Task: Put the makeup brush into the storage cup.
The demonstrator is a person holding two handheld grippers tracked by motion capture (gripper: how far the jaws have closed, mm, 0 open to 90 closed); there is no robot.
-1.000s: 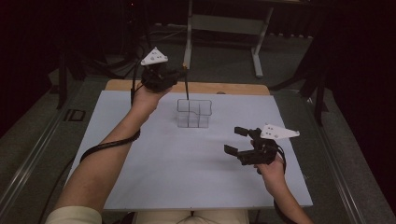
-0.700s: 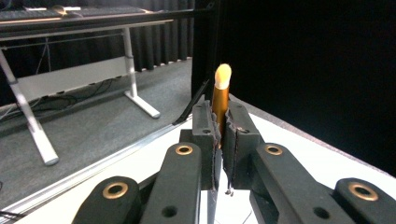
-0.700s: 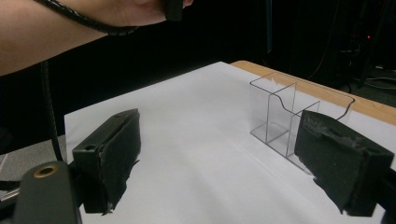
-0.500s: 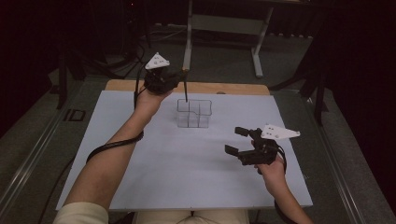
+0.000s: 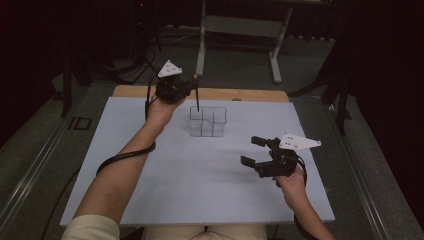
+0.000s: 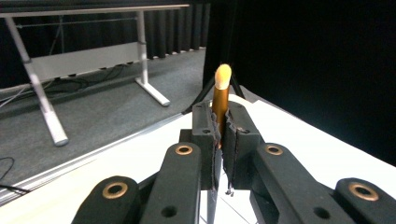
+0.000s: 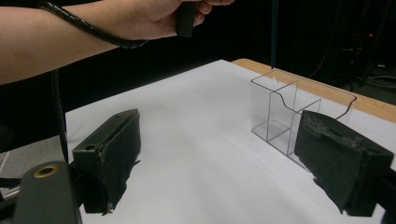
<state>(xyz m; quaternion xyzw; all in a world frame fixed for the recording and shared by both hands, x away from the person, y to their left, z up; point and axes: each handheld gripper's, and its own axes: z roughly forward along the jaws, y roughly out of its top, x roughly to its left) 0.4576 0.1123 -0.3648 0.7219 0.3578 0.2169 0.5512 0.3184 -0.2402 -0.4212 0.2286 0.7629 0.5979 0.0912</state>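
The left gripper (image 5: pixel 186 89) has lifted slightly, clamping a thin stick (image 5: pixel 196 95) above the clear organizer (image 5: pixel 208 121); right gripper (image 5: pixel 255 151) gapes empty.

Grey carpet (image 5: pixel 240 75), black curtains (image 6: pixel 177 28)

Left forearm (image 5: pixel 125 165) extended forward and raised over the far side of the table, hand (image 5: pixel 159 111) gripping the left gripper (image 5: pixel 191 86) from below (its grey three-cornered plate uppermost); jaws closed together, pads pressed on a thin upright stick. Cable wound around the left wrist and forearm. Right hand (image 5: pixel 291 181) low at the near right, holding the right gripper (image 5: pixel 253 151) pointed leftward; jaws spread wide apart, nothing between them.
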